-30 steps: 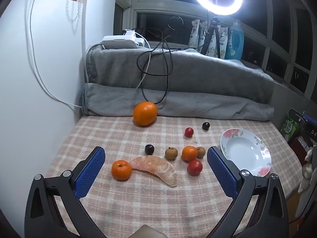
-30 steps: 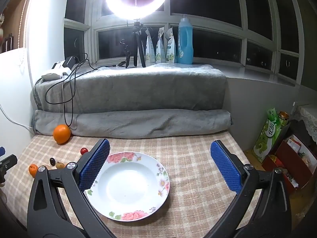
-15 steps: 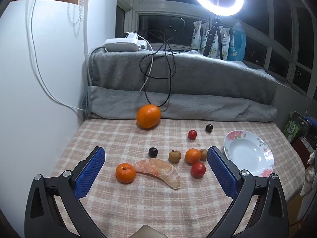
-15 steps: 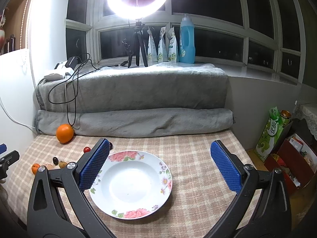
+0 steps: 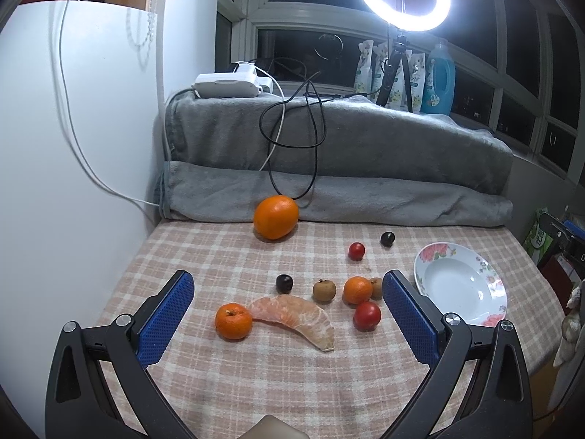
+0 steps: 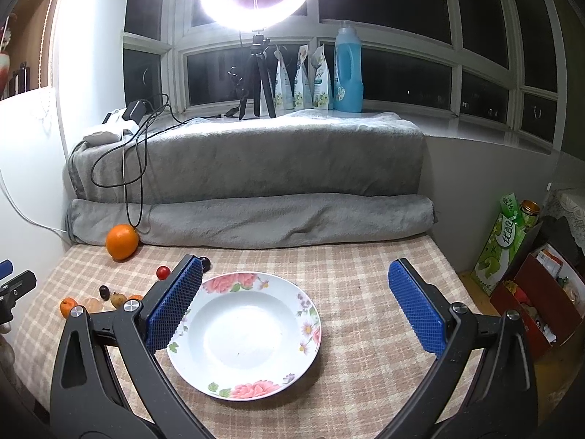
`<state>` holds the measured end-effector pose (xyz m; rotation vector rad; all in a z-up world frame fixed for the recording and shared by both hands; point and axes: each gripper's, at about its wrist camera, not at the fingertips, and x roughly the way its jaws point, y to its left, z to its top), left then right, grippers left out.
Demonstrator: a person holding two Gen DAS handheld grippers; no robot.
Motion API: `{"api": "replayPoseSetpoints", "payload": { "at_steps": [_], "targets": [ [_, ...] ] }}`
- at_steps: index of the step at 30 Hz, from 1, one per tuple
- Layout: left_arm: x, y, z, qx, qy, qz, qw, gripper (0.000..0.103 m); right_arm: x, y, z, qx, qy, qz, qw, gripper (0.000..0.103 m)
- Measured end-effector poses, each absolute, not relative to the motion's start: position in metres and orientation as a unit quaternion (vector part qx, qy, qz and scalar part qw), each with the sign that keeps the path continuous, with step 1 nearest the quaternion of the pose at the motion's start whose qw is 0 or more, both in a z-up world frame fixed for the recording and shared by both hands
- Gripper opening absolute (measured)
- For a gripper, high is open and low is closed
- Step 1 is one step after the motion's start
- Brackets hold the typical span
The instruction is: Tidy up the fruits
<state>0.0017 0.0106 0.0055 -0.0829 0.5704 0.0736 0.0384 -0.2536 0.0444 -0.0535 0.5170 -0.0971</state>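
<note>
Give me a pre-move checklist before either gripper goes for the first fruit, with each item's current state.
1. Left gripper open, nothing held: ok.
2. Right gripper open, nothing held: ok.
3. Plate holds no fruit yet, ready to receive: ok.
4. Peeled segment and small orange lie between the left gripper's fingers: ok.
5. Black cable hangs close by the large orange; whether it touches: cannot tell.
</note>
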Motion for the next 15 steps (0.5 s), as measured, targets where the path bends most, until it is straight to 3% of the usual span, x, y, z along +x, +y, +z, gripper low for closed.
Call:
{"api": "replayPoseSetpoints", "payload": {
  "at_steps": [15],
  "targets": [
    [0.0021, 0.0089, 0.0059, -0.041, 0.28, 0.036, 0.958, 0.102, 0.0388, -0.2532, 0.0451, -0.027, 0.256, -0.049, 0.965, 0.103]
  ]
}}
